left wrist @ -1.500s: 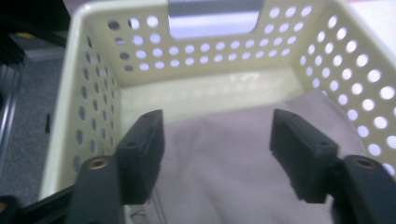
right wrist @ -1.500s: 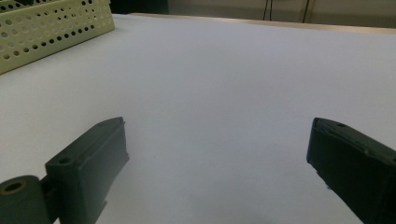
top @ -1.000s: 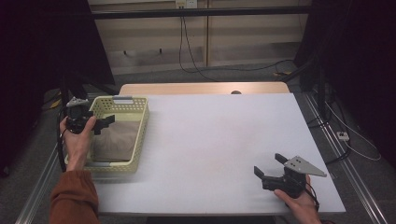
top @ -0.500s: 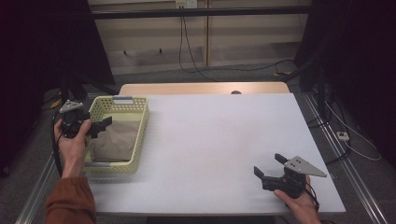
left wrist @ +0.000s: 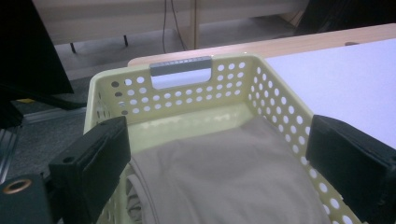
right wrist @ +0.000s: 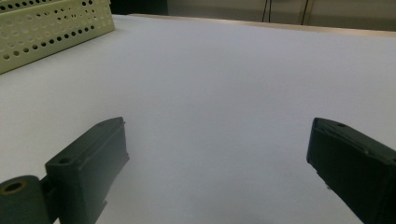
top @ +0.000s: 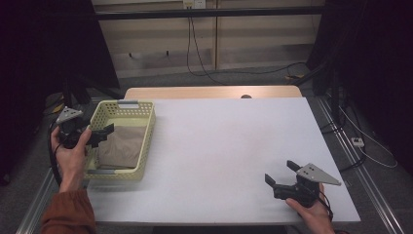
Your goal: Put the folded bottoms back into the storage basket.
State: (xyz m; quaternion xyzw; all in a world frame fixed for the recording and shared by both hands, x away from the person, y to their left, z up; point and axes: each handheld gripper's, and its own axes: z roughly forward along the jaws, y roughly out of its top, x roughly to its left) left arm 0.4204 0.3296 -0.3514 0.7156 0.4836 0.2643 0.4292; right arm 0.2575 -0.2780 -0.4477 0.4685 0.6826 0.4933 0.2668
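Over at the left of the high view: left gripper (top: 100, 135) held at the near-left rim of the pale yellow basket (top: 145, 141), jaws spread wide, gripping nothing. Folded beige cloth (top: 122, 145) lying inside the basket, seen close in the left gripper view (left wrist: 224, 177) between the two parted jaws, below the grey handle (left wrist: 181, 66) at the top centre. Lower right of the high view: right gripper (top: 285, 177) low over the white table (top: 224, 141), jaws likewise spread and empty, well apart from the basket.
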